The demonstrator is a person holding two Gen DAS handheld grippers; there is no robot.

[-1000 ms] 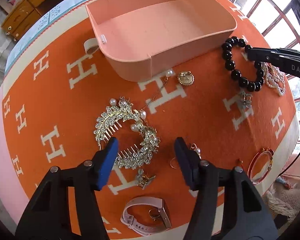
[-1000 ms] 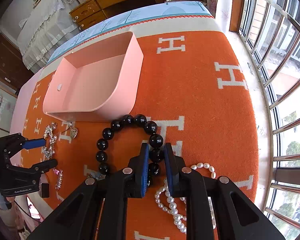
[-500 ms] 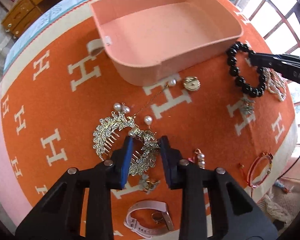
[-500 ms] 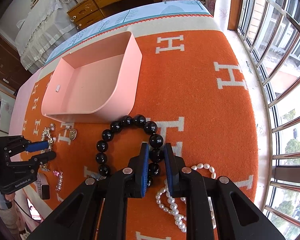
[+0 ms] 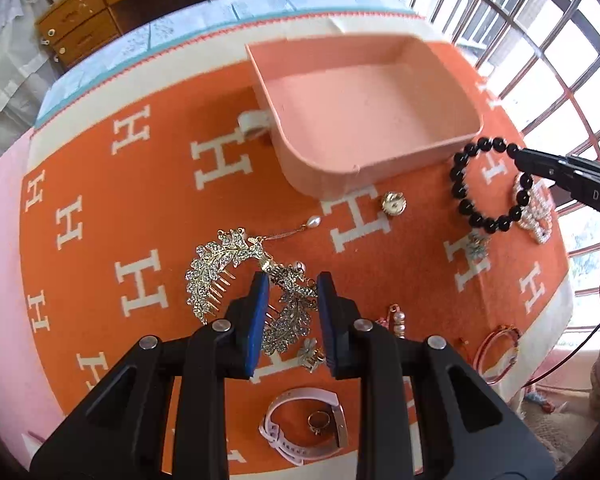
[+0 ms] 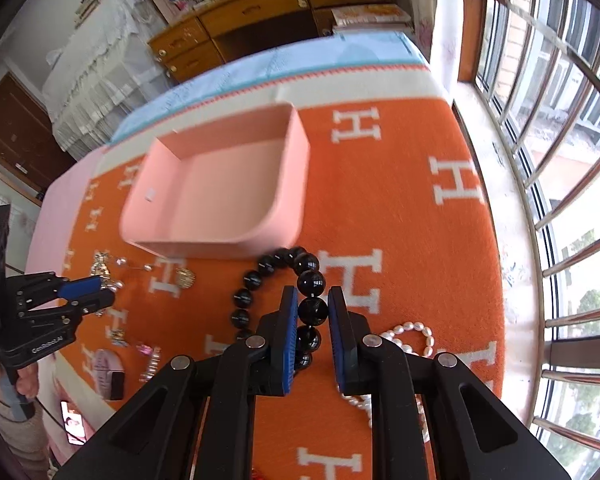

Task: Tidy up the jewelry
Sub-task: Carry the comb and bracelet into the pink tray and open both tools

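Note:
My left gripper (image 5: 290,280) is shut on the gold rhinestone hair comb (image 5: 216,268) and holds it above the orange blanket (image 5: 140,184). My right gripper (image 6: 313,294) is shut on the black bead bracelet (image 6: 312,280) and holds it lifted just in front of the pink box (image 6: 220,184). The bracelet (image 5: 466,196) hangs from the right gripper (image 5: 518,156) in the left wrist view. The pink box (image 5: 380,160) is empty. The left gripper (image 6: 104,290) shows at the left of the right wrist view.
On the blanket lie a pearl necklace (image 6: 408,330), a gold brooch (image 5: 394,202), a pearl drop earring (image 5: 312,222), a pink watch (image 5: 300,424) with a ring (image 5: 318,428), a red bangle (image 5: 496,344) and small charms (image 5: 476,244). Window bars (image 6: 560,160) stand at the right.
Both grippers have lifted with their jewelry. The comb has risen off the blanket in the left gripper. The bracelet has risen and moved toward the pink box.

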